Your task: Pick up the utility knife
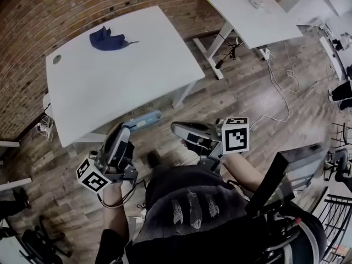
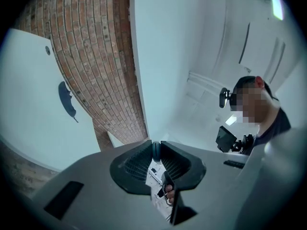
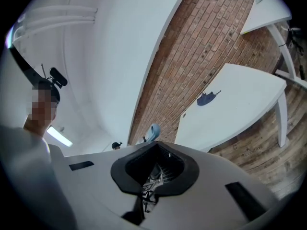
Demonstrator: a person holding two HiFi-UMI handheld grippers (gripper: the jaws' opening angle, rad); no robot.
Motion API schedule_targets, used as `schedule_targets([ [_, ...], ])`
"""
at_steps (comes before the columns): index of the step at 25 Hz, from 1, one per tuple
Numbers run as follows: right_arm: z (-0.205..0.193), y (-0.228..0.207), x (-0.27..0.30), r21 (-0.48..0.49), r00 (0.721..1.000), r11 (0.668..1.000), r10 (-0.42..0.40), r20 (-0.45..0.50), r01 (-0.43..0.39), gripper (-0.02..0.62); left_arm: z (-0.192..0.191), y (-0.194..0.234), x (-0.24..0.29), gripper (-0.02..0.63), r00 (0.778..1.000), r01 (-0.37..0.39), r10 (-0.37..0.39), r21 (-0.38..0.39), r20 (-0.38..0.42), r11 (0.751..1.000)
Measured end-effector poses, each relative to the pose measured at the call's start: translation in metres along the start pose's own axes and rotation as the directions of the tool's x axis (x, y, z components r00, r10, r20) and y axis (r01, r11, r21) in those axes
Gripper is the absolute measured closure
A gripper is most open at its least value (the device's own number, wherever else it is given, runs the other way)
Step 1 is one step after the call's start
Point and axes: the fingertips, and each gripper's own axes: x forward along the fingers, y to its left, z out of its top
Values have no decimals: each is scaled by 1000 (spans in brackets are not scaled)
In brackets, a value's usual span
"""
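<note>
What appears to be the utility knife (image 1: 107,38), a small dark blue shape with a thin tip, lies near the far edge of the white tabletop (image 1: 137,81). It is probably light and rigid, best gripped across its body. The left gripper (image 1: 124,130) and right gripper (image 1: 177,128) hover well short, fingers closed on nothing.

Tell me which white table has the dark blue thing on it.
The big table straight ahead: the dark blue thing lies near its far edge. The other table, to the right, has none.
</note>
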Motion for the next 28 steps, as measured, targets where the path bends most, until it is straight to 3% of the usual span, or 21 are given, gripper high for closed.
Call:
schedule_targets([
  [5, 9, -13, -66, 8, 999, 1000, 5, 52, -5, 595, -46, -28, 50, 552, 998, 30, -29, 9, -50, 1000],
  [11, 19, -35, -177, 58, 985, 997, 49, 162, -59, 595, -133, -73, 118, 554, 990, 32, -24, 55, -137, 998],
  [15, 28, -45, -264, 73, 965, 993, 70, 253, -91, 595, -176, -114, 164, 552, 991, 79, -75, 32, -113, 996],
  [20, 24, -75, -349, 105, 952, 994, -17, 305, -16, 595, -225, -153, 208, 552, 979, 115, -100, 81, -177, 990],
  [24, 15, -91, -376, 155, 947, 988, -42, 319, -8, 595, -251, -168, 214, 552, 971, 135, -116, 75, -209, 988],
  [28, 12, -90, -361, 89, 968, 996, -52, 244, 30, 595, -246, -162, 205, 552, 979, 108, -94, 69, -183, 992],
])
